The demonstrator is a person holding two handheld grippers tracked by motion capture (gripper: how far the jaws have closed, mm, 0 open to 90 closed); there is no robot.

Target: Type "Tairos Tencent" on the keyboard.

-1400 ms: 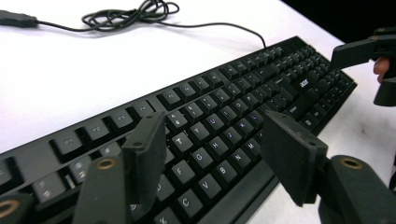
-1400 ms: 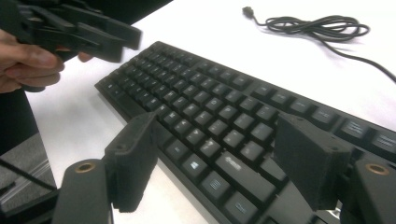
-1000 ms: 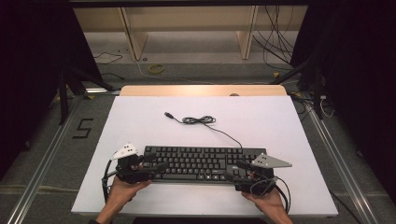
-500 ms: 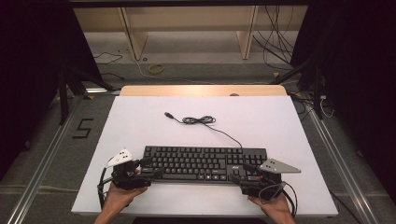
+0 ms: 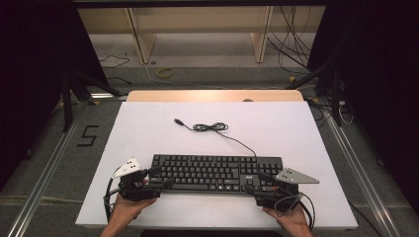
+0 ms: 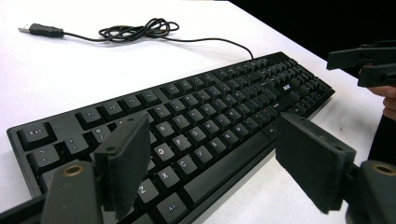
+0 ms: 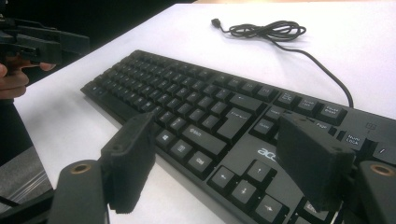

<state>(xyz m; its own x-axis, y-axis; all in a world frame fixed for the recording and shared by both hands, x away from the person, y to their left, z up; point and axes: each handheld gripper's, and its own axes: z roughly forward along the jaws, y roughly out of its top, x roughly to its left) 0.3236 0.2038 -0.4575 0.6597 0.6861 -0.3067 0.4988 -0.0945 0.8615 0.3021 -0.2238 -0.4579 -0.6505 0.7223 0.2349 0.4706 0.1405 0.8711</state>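
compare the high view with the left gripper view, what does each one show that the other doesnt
High view alone: the whole white table, both forearms coming in from the bottom, the left gripper at the keyboard's left end with its white top plate, the floor with a 5 marked on it and the wooden shelving beyond.

Left gripper view alone: the left gripper's two black pads standing wide open above the near-left keys, and readable key letters.

Both: the black keyboard, its coiled cable with the loose plug, and the right gripper.

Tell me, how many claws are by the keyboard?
2. The left claw is at the left end of the keyboard, and the right claw is at its right end, both open with their jaws apart.
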